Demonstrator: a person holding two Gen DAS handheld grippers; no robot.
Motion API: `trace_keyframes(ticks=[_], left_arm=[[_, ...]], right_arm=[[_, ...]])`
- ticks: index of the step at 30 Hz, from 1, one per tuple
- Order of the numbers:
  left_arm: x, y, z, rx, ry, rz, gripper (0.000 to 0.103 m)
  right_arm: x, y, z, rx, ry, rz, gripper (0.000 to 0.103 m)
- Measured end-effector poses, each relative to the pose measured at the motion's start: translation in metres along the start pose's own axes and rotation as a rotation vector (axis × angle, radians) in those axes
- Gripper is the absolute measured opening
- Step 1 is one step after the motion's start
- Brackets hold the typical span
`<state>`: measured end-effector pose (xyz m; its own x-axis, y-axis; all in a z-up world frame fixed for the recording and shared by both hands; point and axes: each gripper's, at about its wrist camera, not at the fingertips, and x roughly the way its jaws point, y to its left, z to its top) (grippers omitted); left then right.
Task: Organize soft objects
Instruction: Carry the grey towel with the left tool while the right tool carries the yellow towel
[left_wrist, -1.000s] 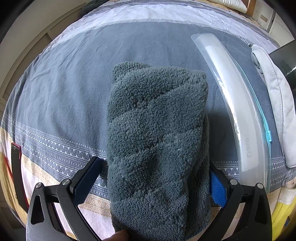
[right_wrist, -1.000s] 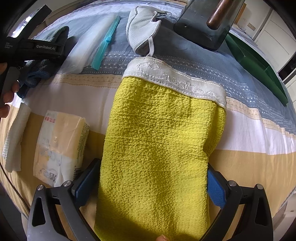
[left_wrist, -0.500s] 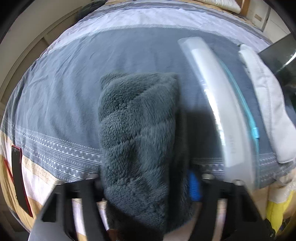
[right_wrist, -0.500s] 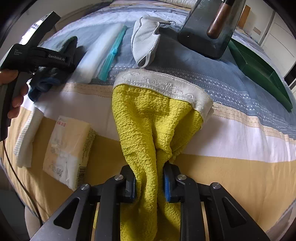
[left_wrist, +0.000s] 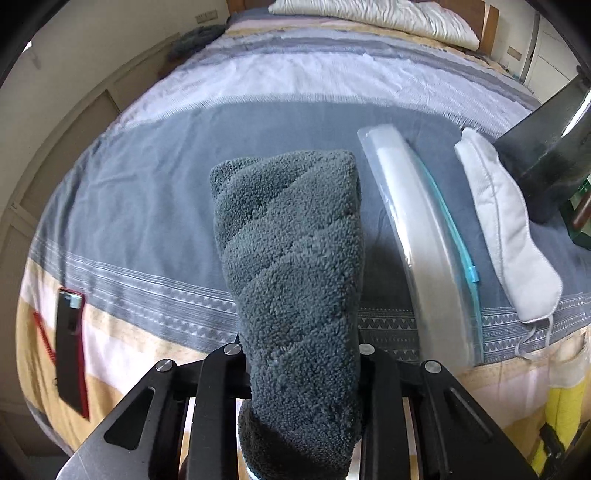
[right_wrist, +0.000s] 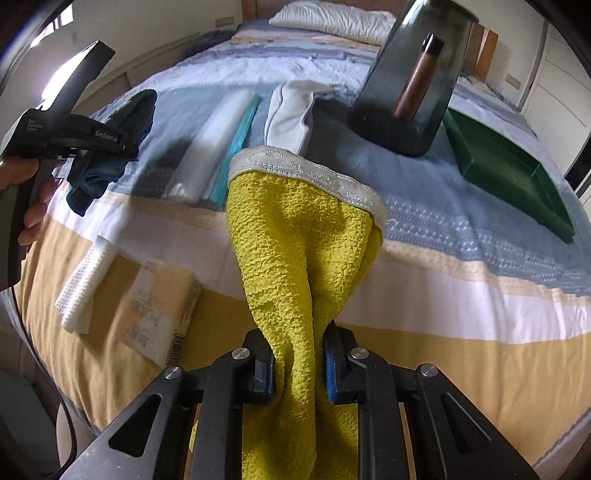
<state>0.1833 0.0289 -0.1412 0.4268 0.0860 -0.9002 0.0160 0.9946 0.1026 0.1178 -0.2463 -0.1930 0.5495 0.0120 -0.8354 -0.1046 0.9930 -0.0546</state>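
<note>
A fluffy dark grey towel (left_wrist: 291, 251) hangs folded from my left gripper (left_wrist: 301, 354), lifted off the striped bedspread (left_wrist: 140, 206). The jaws are closing and both pads press into its near end. In the right wrist view a yellow towel (right_wrist: 295, 236) with a white woven border droops from my right gripper (right_wrist: 299, 365), which is shut on its bunched lower part, above the bed's front edge. The same view shows a hand (right_wrist: 33, 206) at far left holding the left gripper with the grey towel (right_wrist: 136, 110) raised.
On the bed lie a clear zip bag (left_wrist: 424, 236), a white padded pouch (left_wrist: 506, 236), a dark smoky container (right_wrist: 410, 81), a green tray (right_wrist: 509, 173), a tissue pack (right_wrist: 159, 306), a white cloth (right_wrist: 85, 288) and a red-cased phone (left_wrist: 68, 350).
Both grippers went from wide open around their towels to clamped on them, bunching the cloth. Both have since risen, lifting the grey and yellow towels off the bed.
</note>
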Motion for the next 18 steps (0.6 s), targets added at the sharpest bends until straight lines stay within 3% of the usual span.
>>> trace_keyframes(ticks=[5,11,14,18], left_arm=[[-0.029,-0.007,-0.006,-0.001,-0.048,0.035,0.021],[-0.105,-0.032,-0.017,0.028,-0.148,0.024,0.021],[-0.154,-0.063,-0.027,0.068,-0.213,-0.049,0.021],[-0.207,-0.124,-0.038,0.117,-0.263,-0.231,0.022]], right_arm=[[-0.033,-0.010,-0.003,0.014,-0.056,0.009,0.018],[-0.090,-0.049,-0.011,0.062,-0.146,0.017,0.018],[-0.128,-0.083,-0.023,0.097,-0.196,0.000,0.018],[-0.169,-0.141,-0.042,0.160,-0.244,-0.052,0.018]])
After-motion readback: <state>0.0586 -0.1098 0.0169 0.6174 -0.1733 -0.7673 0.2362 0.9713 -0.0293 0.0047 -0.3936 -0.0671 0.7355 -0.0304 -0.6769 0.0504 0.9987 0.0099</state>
